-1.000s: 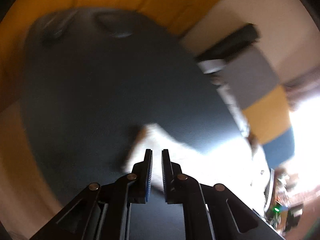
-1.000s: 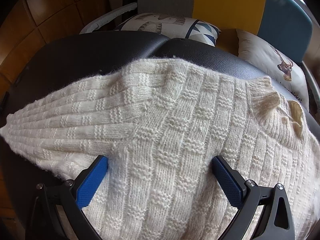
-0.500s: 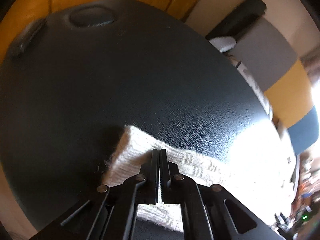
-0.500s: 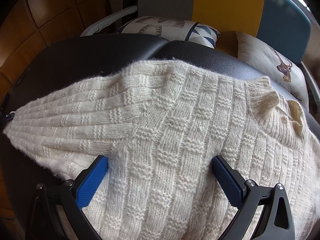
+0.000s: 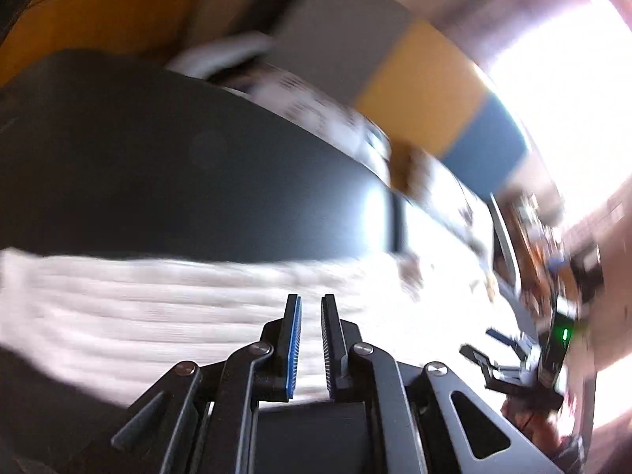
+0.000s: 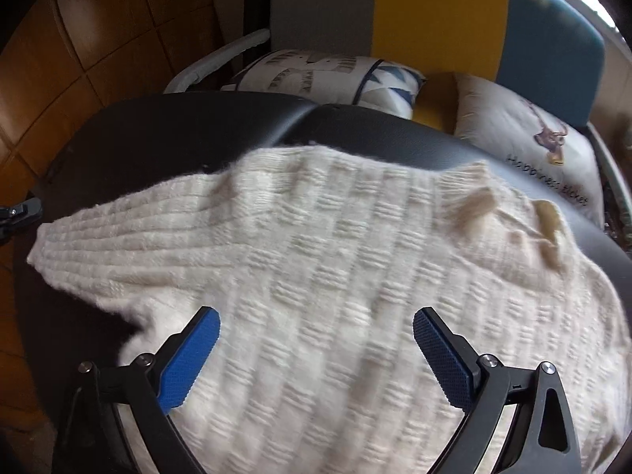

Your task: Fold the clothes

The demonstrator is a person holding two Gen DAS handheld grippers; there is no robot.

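A cream knitted sweater point(image 6: 335, 276) lies flat on a black padded top point(image 6: 189, 134), its collar point(image 6: 513, 217) to the right and one sleeve point(image 6: 118, 245) stretched out to the left. My right gripper point(image 6: 316, 339) hovers over the sweater's body, open wide, with nothing between its blue pads point(image 6: 189, 355). The left wrist view is blurred. There my left gripper point(image 5: 311, 316) sits over the sleeve point(image 5: 158, 308) with its fingers a narrow gap apart, and flat knit shows through the gap. Part of the left gripper point(image 6: 19, 213) shows just beyond the cuff.
Two printed cushions point(image 6: 328, 75) point(image 6: 533, 146) lean against a grey, yellow and blue seat back point(image 6: 434, 19) behind the padded top. A wooden floor point(image 6: 79, 39) lies to the left. The right gripper's body point(image 5: 553, 355) shows at the right in the left wrist view.
My left gripper was shut on the sleeve's cuff half a second ago; its fingers now stand slightly apart and its view has swung right. The sleeve has shifted a little to the right.
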